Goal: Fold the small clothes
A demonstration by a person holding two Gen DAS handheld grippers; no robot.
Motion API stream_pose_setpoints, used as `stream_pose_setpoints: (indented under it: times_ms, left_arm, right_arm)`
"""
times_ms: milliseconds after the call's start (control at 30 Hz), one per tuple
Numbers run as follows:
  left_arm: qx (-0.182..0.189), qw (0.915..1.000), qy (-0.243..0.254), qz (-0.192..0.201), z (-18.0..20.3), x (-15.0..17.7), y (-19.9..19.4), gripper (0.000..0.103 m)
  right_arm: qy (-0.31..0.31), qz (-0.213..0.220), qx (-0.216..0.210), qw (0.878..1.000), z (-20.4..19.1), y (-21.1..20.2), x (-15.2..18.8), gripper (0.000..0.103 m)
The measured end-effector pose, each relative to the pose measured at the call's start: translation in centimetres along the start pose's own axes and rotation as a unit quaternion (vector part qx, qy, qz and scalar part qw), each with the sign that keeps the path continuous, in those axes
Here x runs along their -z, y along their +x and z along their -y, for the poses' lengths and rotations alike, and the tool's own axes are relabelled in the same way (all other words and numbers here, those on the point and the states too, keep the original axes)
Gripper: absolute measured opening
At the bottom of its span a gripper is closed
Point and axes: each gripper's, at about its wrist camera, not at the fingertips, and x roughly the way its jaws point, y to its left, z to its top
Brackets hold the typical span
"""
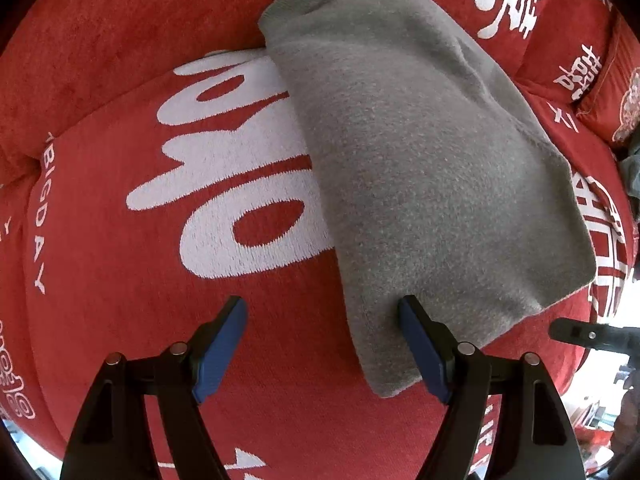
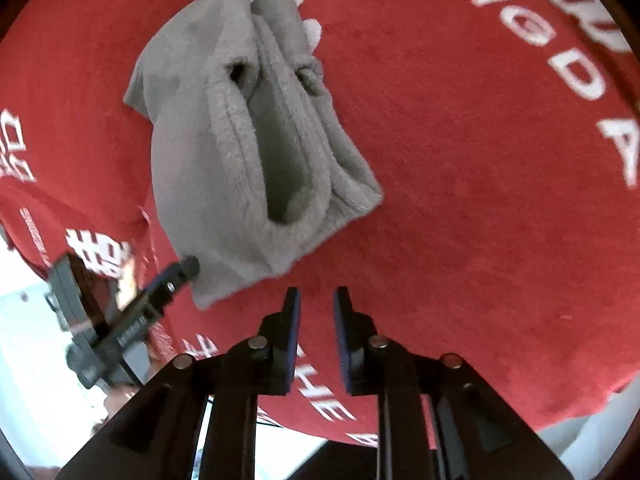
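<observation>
A small grey knitted garment [image 1: 420, 168] lies folded on a red cover [image 1: 120, 320] with white lettering. My left gripper [image 1: 322, 308] is open over the garment's near corner; its right finger [image 1: 420, 344] rests on the cloth, its left finger over the red cover. In the right wrist view the same garment [image 2: 240, 140] shows its layered folded edges. My right gripper [image 2: 316, 300] hovers just in front of it with a narrow gap between the pads and nothing held. The left gripper [image 2: 176, 276] shows there touching the garment's near corner.
The red cover drapes over cushions; more red printed cushions [image 1: 592, 60] stand at the back right. The cover's front edge [image 2: 360, 436] drops off toward a bright floor below. A dark grey-green cloth [image 1: 632, 168] shows at the far right.
</observation>
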Motion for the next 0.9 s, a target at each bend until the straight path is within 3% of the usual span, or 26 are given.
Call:
stream_pose_setpoints:
  times_ms: [133,333,433,900]
  left_arm:
    - [-0.002,1.0,0.001,-0.003,-0.1,-0.1,-0.2,0.079]
    - [0.003,1.0,-0.006,-0.006,-0.2,-0.2,-0.4,0.079]
    - [0.007,0.9998,-0.014,-0.008,-0.1,-0.3,-0.4,0.079]
    - [0.07,0.995,-0.07,0.012,-2.5,-2.1,-2.3,0.079]
  right_arm:
    - [-0.001,0.016,0.039,0.999,0.3,-1.8,0.2,0.02]
    - [0.006,0.079,0.055,0.995,0.4,-4.9,-0.7,0.02]
    - [0.005,0.099,0.044,0.994,-0.3,-5.6,-2.0,0.02]
    - [-0.077,0.098,0.053,0.991,-5.3,-5.2,-7.8,0.023]
